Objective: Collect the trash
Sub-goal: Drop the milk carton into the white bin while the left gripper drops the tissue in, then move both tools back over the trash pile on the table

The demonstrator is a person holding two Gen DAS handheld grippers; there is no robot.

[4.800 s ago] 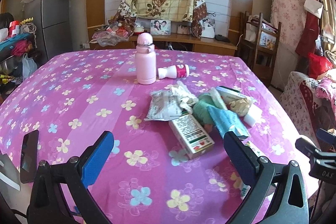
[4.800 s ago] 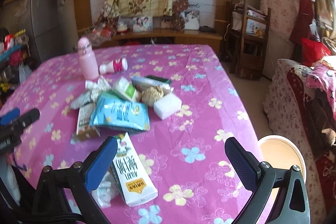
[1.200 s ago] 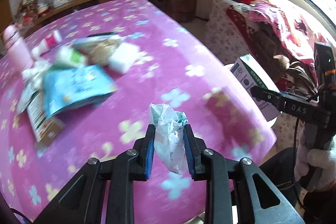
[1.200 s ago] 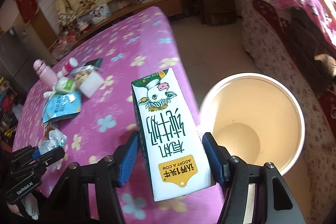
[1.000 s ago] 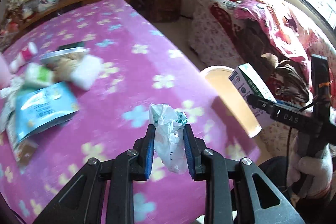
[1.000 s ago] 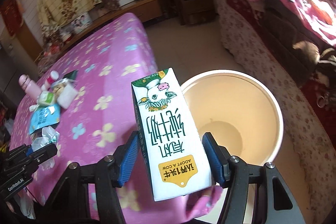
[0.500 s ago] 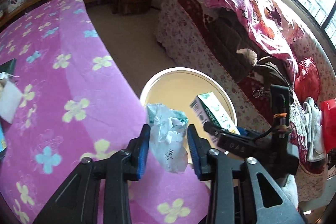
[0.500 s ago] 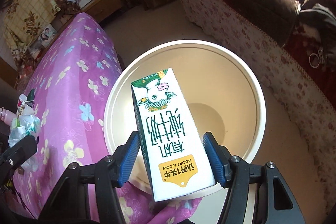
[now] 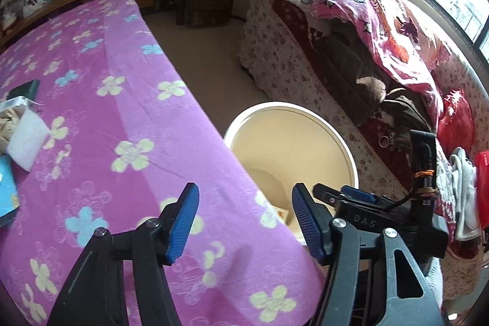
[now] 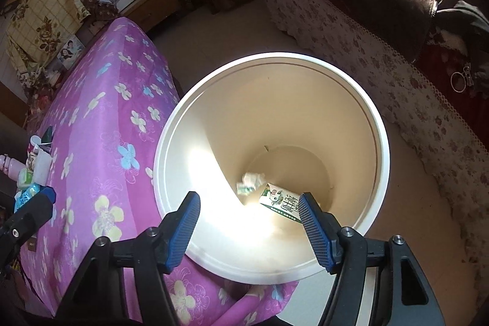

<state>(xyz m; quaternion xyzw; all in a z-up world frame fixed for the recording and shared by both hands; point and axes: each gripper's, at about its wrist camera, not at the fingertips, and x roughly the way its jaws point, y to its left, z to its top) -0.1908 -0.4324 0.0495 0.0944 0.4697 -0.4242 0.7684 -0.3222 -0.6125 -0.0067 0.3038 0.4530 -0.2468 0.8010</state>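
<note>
1. A purple flowered tablecloth (image 9: 128, 118) edges a white bin (image 10: 377, 142) on the floor.
2. Left gripper (image 9: 244, 219) and right gripper (image 10: 249, 222): jaws opening, nothing between them.
3. Milk carton (image 10: 279, 200) and crumpled wrapper (image 10: 250, 182) lie in the bin.
4. Drop step looks done; next, return for table trash (image 9: 21, 130).

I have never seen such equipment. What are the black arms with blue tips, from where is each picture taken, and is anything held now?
They are two hand-held grippers; a person carries one in each hand. Each picture comes from a camera on one gripper, looking along its fingers. The left gripper is over the edge of the pink tablecloth; the right gripper hangs above the white bucket. Both are opening with nothing between the pads. The milk carton and crumpled wrapper lie in the bucket. More packets remain on the table.
</note>
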